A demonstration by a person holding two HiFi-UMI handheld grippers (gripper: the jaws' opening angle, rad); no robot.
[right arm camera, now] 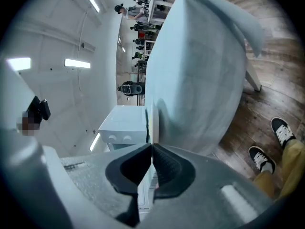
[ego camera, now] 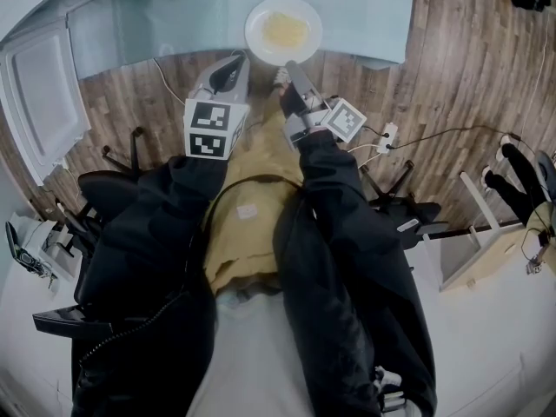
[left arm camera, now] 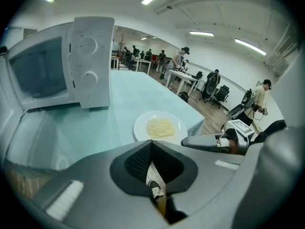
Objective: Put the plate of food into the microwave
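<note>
Your right tongs (right arm camera: pixel 151 147) are pinched on the near rim of the plate (ego camera: pixel 254 26), which shows edge-on between them. Your left tongs (left arm camera: pixel 151 143) are closed on nothing and hover just beside. The plate carries pale noodles (left arm camera: pixel 160 127) and sits at the worktop (left arm camera: pixel 128 97) edge, well apart from the microwave (left arm camera: pixel 47 70).

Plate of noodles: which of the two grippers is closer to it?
Right. The right gripper has its tips at the near rim of the plate. The left gripper is farther back, off to the plate's left.
</note>
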